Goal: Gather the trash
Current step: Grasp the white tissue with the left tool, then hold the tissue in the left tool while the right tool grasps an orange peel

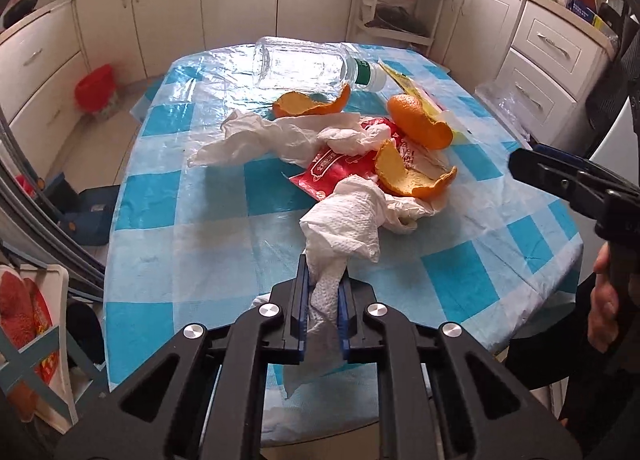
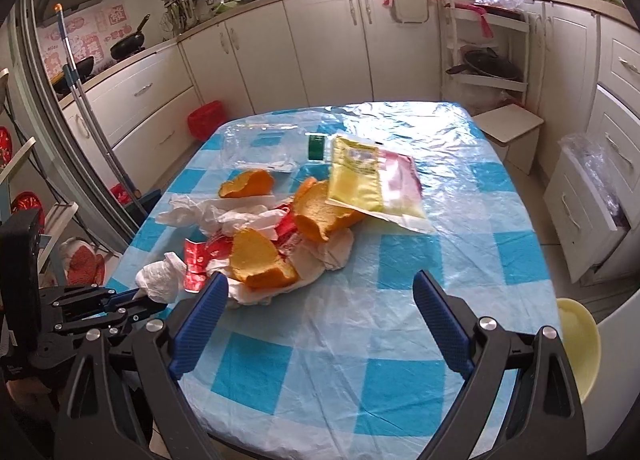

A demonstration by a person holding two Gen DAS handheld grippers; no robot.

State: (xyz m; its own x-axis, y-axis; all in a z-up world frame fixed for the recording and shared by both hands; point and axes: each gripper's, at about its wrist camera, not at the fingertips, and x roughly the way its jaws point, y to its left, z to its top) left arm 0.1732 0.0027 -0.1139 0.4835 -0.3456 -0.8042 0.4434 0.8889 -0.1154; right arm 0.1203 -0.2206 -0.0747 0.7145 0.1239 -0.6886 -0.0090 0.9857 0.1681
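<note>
Tissue (image 1: 344, 227) pinched in left gripper (image 1: 323, 312) — right gripper (image 2: 320, 324) spread wide, holding nothing.
Orange peels (image 1: 416, 175), red wrapper (image 1: 336, 171) and plastic bottle (image 1: 304, 63) lie ahead of the left fingers on the checked table (image 1: 208, 227).

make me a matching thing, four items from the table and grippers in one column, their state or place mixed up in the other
Column one:
1. paper towel
2. plastic bottle
3. yellow packet
4. right tongs

Column two:
a. open, nothing between the fingers
b. lying on its side at the far end of the table
c. pinched by the left tongs
d. leaning on an orange peel

Pairs: 1-c, 2-b, 3-d, 4-a
</note>
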